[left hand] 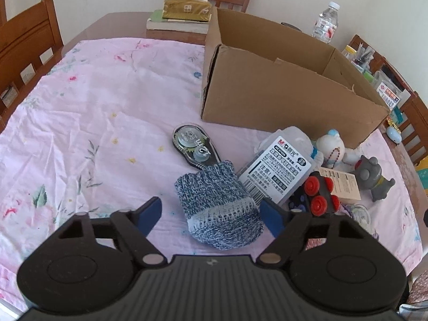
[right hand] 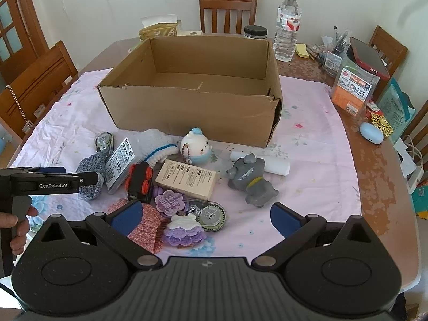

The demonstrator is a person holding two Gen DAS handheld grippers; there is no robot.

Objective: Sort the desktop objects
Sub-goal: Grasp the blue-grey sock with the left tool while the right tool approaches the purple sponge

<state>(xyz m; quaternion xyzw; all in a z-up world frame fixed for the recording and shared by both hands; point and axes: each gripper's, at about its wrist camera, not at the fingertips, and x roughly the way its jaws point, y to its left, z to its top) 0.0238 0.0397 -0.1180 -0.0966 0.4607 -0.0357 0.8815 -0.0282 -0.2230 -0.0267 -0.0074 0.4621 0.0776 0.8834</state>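
Blue-and-white knitted sock point(left hand: 219, 206) lies on the pink floral cloth point(left hand: 93, 112) between the fingers of my left hand-held gripper point(left hand: 211, 214); right pad point(left hand: 271, 218) touches or nearly touches its edge, left pad point(left hand: 149, 214) stands clear of it, so jaws are apart, not clamped. Just ahead of the sock: black correction tape point(left hand: 194, 147), its tip touching the sock cuff. Ahead-right: clear refill case with white label point(left hand: 278, 168), leaning on the sock. Right of that, black toy car with red wheels point(left hand: 321, 192), white plush figure point(left hand: 331, 147), grey toy figure point(left hand: 374, 179). Further ahead, open cardboard box point(left hand: 281, 85) on the tabletop.

My right hand-held gripper point(right hand: 207, 220) hovers open, nothing between its pads. Under its left finger: pink knitted piece point(right hand: 147, 224). Between the fingers, a purple crochet piece point(right hand: 184, 231) and second correction tape point(right hand: 211, 215). Ahead: beige carton point(right hand: 187, 179). My left hand point(right hand: 18, 227) shows at far left edge.
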